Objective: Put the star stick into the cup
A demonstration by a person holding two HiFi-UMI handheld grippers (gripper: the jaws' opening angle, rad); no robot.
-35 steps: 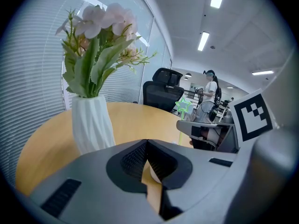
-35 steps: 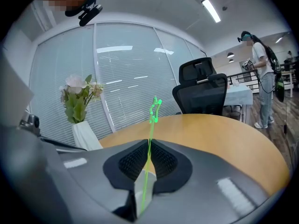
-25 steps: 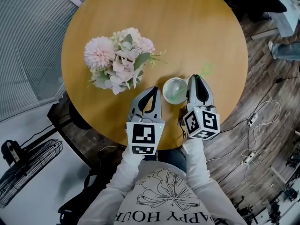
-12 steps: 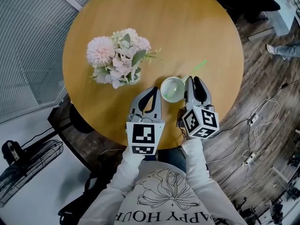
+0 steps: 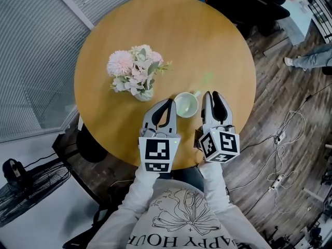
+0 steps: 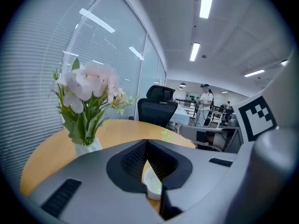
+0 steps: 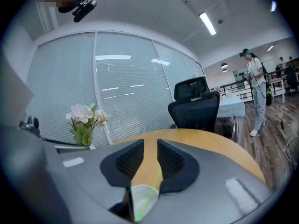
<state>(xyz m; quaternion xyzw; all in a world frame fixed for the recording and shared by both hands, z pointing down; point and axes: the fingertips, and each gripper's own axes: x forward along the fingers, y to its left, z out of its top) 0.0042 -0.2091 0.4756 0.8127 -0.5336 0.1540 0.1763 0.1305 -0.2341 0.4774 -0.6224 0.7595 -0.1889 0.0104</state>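
A white cup [image 5: 185, 105] stands on the round wooden table [image 5: 119, 30] near its front edge. The green star stick [image 5: 207, 79] leans out of the cup, star end up and to the right. My left gripper [image 5: 168, 102] sits just left of the cup, shut with nothing in it. My right gripper [image 5: 214, 95] sits just right of the cup, jaws a narrow gap apart and empty. In the left gripper view the cup [image 6: 153, 186] shows below the closed jaws [image 6: 147, 143] and the star [image 6: 167, 134] beyond. In the right gripper view the cup [image 7: 138, 195] and stick [image 7: 145, 199] show through the gap [image 7: 150, 146].
A white vase of pink flowers [image 5: 137, 77] stands on the table left of the cup. Black office chairs [image 6: 159, 104] stand beyond the far edge, and a person [image 6: 205, 99] stands farther off. Cables [image 5: 285, 139] lie on the floor at right, a fan [image 5: 31, 183] at left.
The star end was beside my right gripper's tips a second ago; now it leans clear of them. The head view has pulled back, so table and cup look smaller.
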